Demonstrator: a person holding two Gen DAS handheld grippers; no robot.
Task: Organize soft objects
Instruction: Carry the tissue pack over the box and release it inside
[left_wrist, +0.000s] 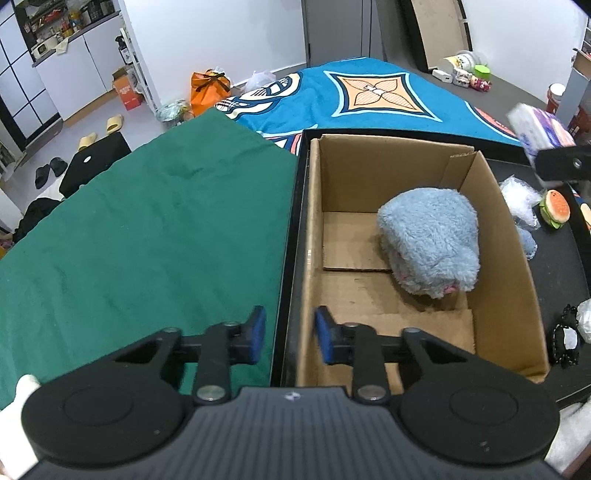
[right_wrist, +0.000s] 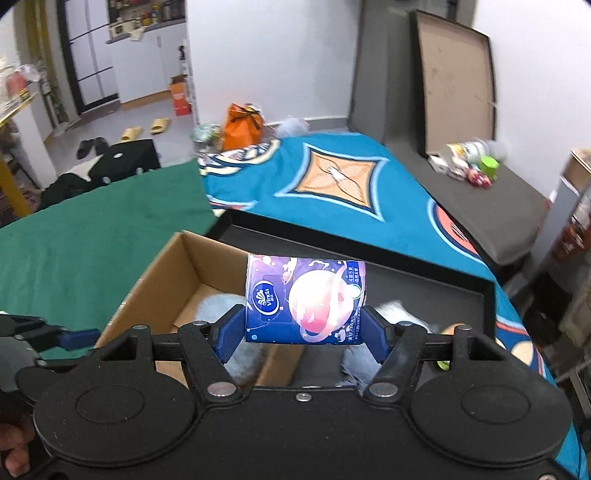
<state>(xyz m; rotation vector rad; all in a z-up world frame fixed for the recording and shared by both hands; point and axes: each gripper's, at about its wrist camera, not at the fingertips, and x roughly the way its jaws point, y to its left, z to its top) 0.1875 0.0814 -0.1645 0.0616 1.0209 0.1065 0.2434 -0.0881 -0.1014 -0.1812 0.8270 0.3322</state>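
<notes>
Two risks I see from here. First, my right claw (right_wrist: 304, 330) holds the tissue pack (right_wrist: 306, 301) only by its lower end, pads pressing both short sides; most of the pack sticks out past the fingertips, and the soft film can give, so it could tip or slide out over the black tray (right_wrist: 424, 280) instead of the cardboard box (right_wrist: 155, 291). Second, my left claw (left_wrist: 290, 334) sits at 6 o'clock in its own view, jaws narrow with nothing clamped, straddling the box's near left wall; if I swing the pack in low from 3 o'clock, the two claws could knock together or shove the box.

Box room looks like less of an issue: the fluffy blue plush (left_wrist: 430, 242) fills the right half, the left half is bare cardboard. A drop onto the plush may roll off crooked.

Pack look: small rectangular soft pack, blue-purple film, pink planet print, white logo at its 9 o'clock side, edges slightly rounded, no visible crush. In the left view it shows blurred at 2 o'clock (left_wrist: 541, 134), above the tray and well off the box.

Still loose on the tray at 3 o'clock of the box: burger toy (left_wrist: 555, 209), crinkled clear bag (left_wrist: 521, 197). Green cloth (left_wrist: 147, 236) lies at 9 o'clock, on the desk, I judge.
</notes>
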